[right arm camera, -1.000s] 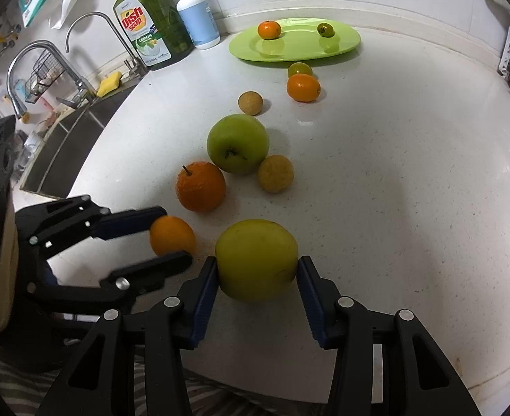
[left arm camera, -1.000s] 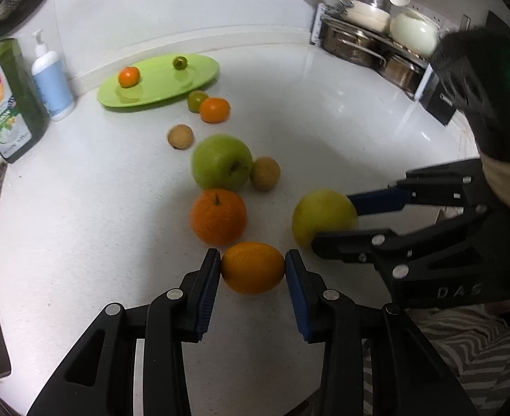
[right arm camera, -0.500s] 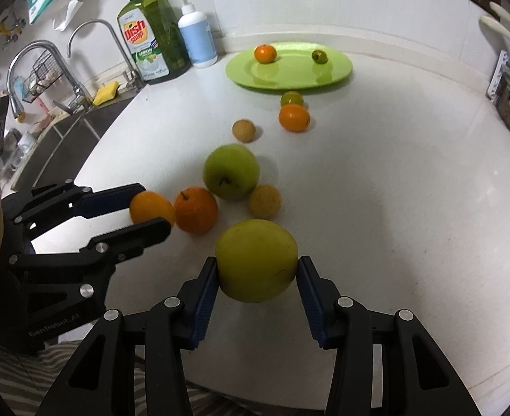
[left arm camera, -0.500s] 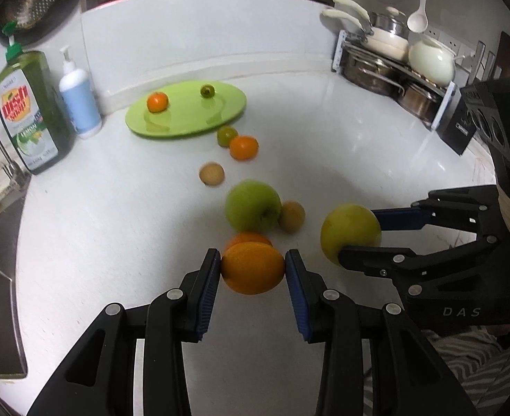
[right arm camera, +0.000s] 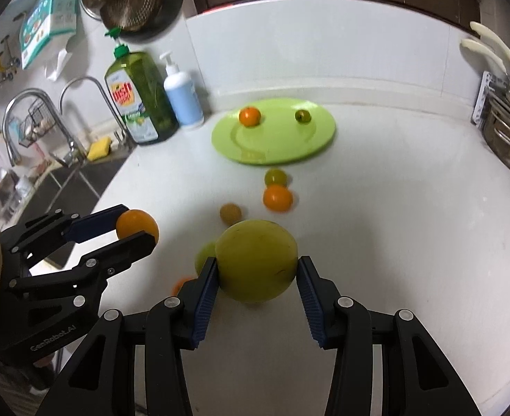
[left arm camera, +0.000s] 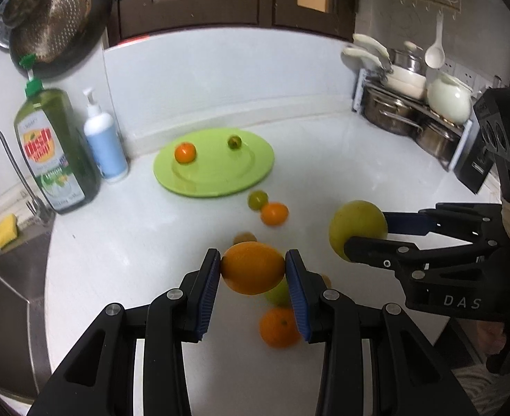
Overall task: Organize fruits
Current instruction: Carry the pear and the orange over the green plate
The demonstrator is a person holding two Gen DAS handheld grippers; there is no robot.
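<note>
- the left gripper [left arm camera: 252, 270] was clamped on an orange [left arm camera: 252, 267], both blue pads touching its sides, the fruit lifted clear of the counter [left arm camera: 324, 159].
- the right gripper [right arm camera: 256, 272] was clamped on a yellow-green apple [right arm camera: 256, 260], also held above the counter.
- the green plate [left arm camera: 217, 178] lay near the back wall; a small tangerine [left arm camera: 185, 153] sat on its left part and a small green fruit [left arm camera: 234, 142] on its right part, well apart.
- just in front of the plate, a lime [left arm camera: 257, 199] and a mandarin [left arm camera: 274, 213] lay touching on the counter.
- nearer than those from the plate, a brown fruit [right arm camera: 230, 213] lay alone.
- farther still from the plate, under the grippers, a green apple [right arm camera: 204, 258] and a second orange [left arm camera: 278, 327] lay on the counter, partly hidden.
- left of the plate stood a pump bottle [left arm camera: 105, 145] and a dish soap bottle [left arm camera: 52, 152], side by side.
</note>
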